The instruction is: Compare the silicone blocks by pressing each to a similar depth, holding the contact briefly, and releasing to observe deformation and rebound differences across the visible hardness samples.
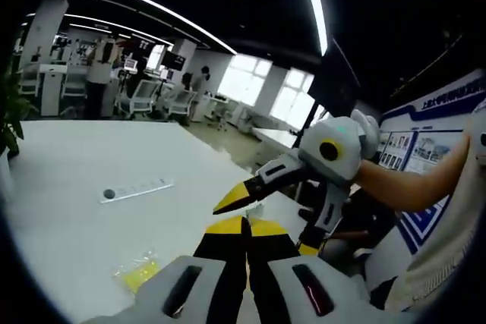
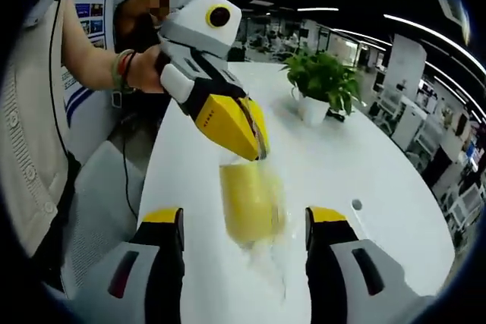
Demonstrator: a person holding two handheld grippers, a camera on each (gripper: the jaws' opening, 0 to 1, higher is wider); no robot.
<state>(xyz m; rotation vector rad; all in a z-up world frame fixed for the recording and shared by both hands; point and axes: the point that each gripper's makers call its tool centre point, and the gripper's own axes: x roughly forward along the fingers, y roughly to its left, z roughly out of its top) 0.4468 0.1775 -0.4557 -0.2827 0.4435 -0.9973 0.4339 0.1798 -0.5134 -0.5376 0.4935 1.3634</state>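
a big open-plan office with strip lights on a dark ceiling surrounds a long white table (image 2: 334, 165), where a green potted plant in a white pot (image 2: 323, 85) stands far beyond the right gripper's fingertips. in the right gripper view the left gripper (image 2: 254, 138), a white body with yellow-and-black fingers, comes in from the upper left with its fingers pressed together on the top edge of a clear plastic bag holding a yellow block (image 2: 250, 201) (blurred, so the block's edges are soft). the bag hangs straight down from that pinch, its long axis running from the left gripper's tips toward the table, and it sits between the right gripper (image 2: 247, 225)'s two fingers, which stand wide apart and touch nothing. my reading is that the bag is dangled in the gap so the right gripper can take or steady it and get the sample out, since no pressing can start while the block is bagged. in the left gripper view its own yellow tips meet in a closed seam, and the right gripper appears just beyond and to the right of them. left of those fingers, on the table, lie a small yellow packet in clear wrap (image 1: 137, 271) and, farther out, a pale flat strip with a dark dot at one end (image 1: 137, 190); what the strip is cannot be told.
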